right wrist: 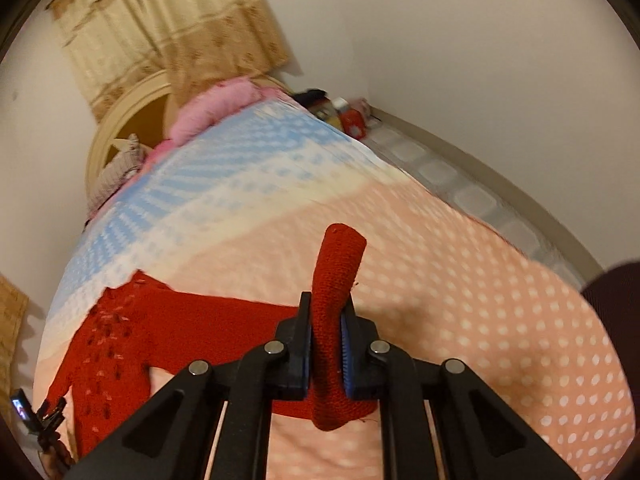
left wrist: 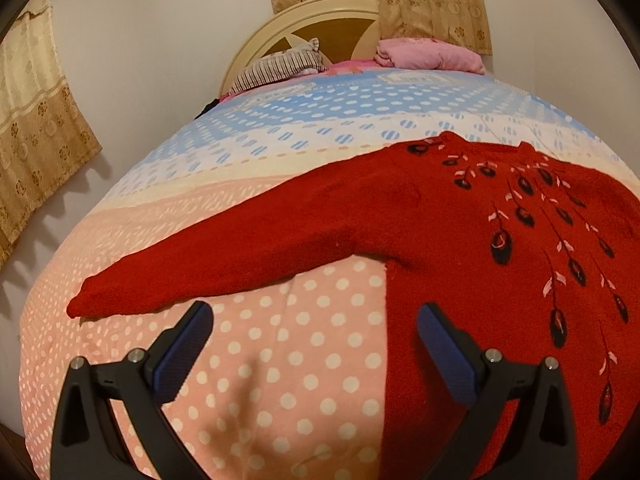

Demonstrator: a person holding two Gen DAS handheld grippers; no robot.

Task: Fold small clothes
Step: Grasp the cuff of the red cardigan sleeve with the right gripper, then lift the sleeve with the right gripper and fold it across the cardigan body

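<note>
pinching red sweater (right wrist: 168, 332) sleeve cuff-up — right gripper (right wrist: 326, 334) clamped, left gripper (left wrist: 316, 332) wide, empty

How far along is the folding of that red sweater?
Barely begun. The red sweater lies spread flat on the dotted bedspread, with no fold visible. The right gripper is clamped on one sleeve and has it lifted. The left gripper is open, near the other sleeve. Both sleeves and body remain unfolded.
</note>
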